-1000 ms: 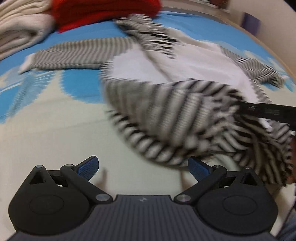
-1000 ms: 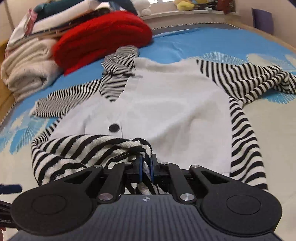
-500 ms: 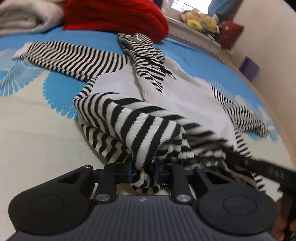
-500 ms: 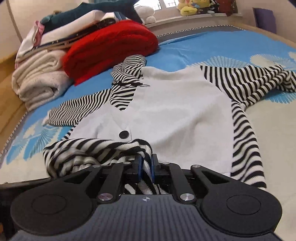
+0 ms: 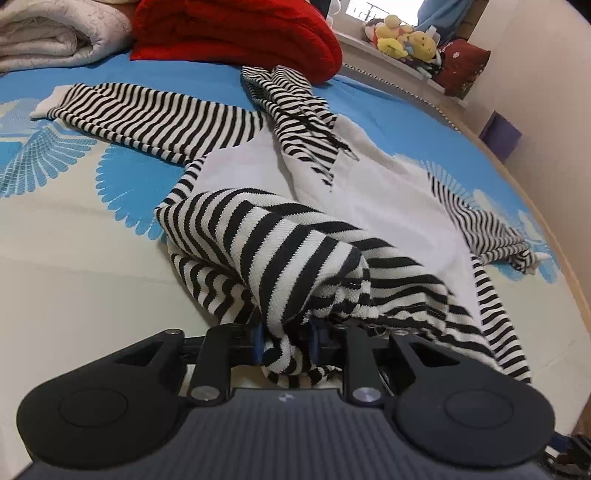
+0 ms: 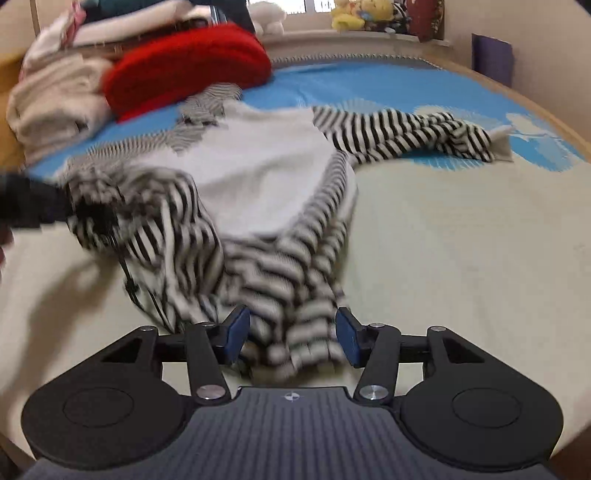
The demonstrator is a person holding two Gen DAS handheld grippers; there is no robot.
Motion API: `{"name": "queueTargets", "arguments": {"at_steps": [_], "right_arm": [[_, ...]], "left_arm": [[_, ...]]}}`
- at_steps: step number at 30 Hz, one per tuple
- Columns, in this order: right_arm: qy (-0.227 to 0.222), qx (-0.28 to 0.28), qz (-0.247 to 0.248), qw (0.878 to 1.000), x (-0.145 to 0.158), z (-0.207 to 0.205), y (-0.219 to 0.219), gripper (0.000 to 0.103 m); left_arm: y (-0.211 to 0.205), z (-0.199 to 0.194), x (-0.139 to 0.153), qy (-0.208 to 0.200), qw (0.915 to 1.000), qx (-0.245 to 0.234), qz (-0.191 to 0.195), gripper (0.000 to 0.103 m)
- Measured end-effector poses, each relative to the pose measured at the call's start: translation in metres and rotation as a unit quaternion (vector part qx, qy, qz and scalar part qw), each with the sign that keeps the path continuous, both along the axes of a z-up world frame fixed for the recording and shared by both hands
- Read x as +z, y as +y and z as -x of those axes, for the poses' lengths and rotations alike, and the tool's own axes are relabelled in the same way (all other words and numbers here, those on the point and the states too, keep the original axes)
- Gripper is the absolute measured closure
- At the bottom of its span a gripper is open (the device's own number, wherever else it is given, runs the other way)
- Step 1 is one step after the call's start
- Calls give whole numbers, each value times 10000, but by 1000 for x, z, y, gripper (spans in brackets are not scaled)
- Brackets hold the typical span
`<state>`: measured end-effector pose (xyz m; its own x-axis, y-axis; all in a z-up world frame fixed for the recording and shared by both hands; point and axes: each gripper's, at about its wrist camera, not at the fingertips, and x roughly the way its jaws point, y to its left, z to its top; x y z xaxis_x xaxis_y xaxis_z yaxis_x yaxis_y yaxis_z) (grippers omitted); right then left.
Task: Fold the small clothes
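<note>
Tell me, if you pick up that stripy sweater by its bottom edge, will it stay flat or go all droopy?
Probably droopy. The stripy sweater already bunches into soft folds where the left gripper pinches its hem, so it looks floppy. Its sleeves lie limp on the bed, so they would likely dangle. The knit looks grippy, not slippery.

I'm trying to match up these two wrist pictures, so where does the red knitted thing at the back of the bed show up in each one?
Left wrist view: the red knit lies along the top edge, left of centre, behind the striped sweater.
Right wrist view: it sits upper left, blurred, beside the cream folded blanket.
Shared landmark: the yellow plush toys on the windowsill.
</note>
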<state>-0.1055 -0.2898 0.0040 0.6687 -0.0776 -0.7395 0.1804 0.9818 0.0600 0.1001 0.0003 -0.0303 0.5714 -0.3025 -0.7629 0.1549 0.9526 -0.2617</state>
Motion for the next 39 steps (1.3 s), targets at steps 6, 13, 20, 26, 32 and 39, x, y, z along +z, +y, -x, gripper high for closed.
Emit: {"name": "queueTargets", "arguments": {"at_steps": [6,13,20,26,32,39], "right_arm": [[487,513,1613,9844,-24,6,26,33],[372,484,1508,9867,-39,-14,17,34],[-856,88,-55,9963,25,-12,-13,92],[-1585,-412,-1442,9759,73,25,-52,92],[-455,-940,-1530,9827,33,48,-65,92],[365,-1533,-1481,9763,1,48,-73,80]], "left_arm": [[-2,-3,-16,150,9997,-3,-197,56],[-10,-3,-30,124,9978,-215,-619,56],[31,35,29,-415,9957,66,-820,82],[59,103,73,-487,9853,-441,-1576,103],[104,148,36,11,9873,-113,-1584,103],[124,134,15,297,9984,475,-117,58]]}}
